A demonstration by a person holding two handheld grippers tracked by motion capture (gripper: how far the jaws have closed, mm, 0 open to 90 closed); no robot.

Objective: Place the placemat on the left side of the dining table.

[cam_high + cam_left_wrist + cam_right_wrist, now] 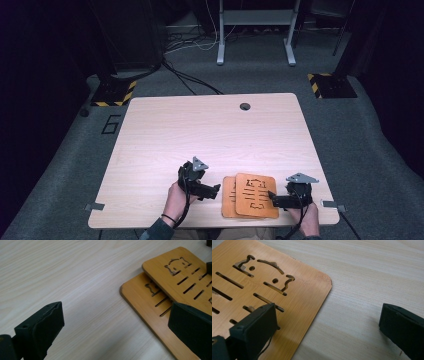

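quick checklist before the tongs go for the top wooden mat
1. Right tongs open: ok, jaws wide apart.
2. Right tongs straddle the top mat edge: ok, one jaw over it, one over the table.
3. Left tongs open: ok.
4. Left tongs near the bottom mat: ok, not touching.
5. Mats stacked flat, top one offset: ok.
6. Top mat free to lift off: cannot tell.

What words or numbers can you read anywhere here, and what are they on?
"6": a dark outlined number on the grey floor, left of the table.
There are no words on the two wooden boards; the top one bears cut-out slots and an animal-face shape.
The yellow and black striped floor plates carry no text.
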